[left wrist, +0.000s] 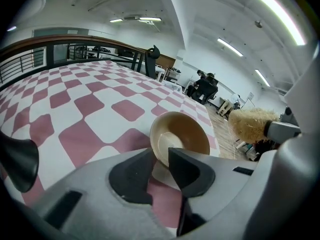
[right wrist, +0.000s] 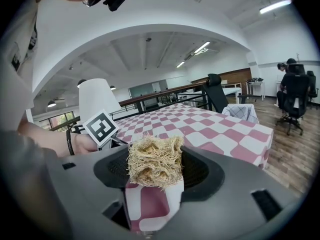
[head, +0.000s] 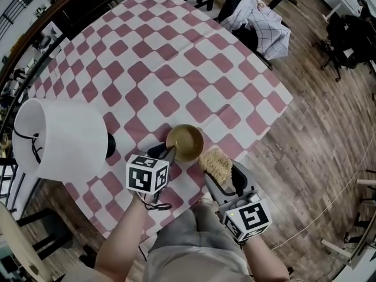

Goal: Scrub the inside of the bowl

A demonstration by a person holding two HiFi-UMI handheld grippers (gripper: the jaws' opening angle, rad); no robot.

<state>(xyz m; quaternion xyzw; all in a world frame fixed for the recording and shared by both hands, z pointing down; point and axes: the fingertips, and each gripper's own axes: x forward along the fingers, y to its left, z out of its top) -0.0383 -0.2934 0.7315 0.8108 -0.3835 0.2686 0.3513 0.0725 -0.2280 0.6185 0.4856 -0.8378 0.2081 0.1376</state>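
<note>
A tan bowl stands on the red-and-white checked tablecloth near the table's front edge. My left gripper is shut on the bowl's near rim, one jaw inside and one outside, and the bowl is tipped up a little toward the camera. My right gripper is shut on a straw-coloured fibre scrubber, held just right of the bowl and apart from it. In the right gripper view the scrubber fills the gap between the jaws. It shows at the right edge of the left gripper view as a scrubber.
A white lampshade on a dark base stands left of the bowl. A chair draped with a checked cloth sits beyond the table's far right corner. Wooden floor lies to the right; a railing runs behind the table.
</note>
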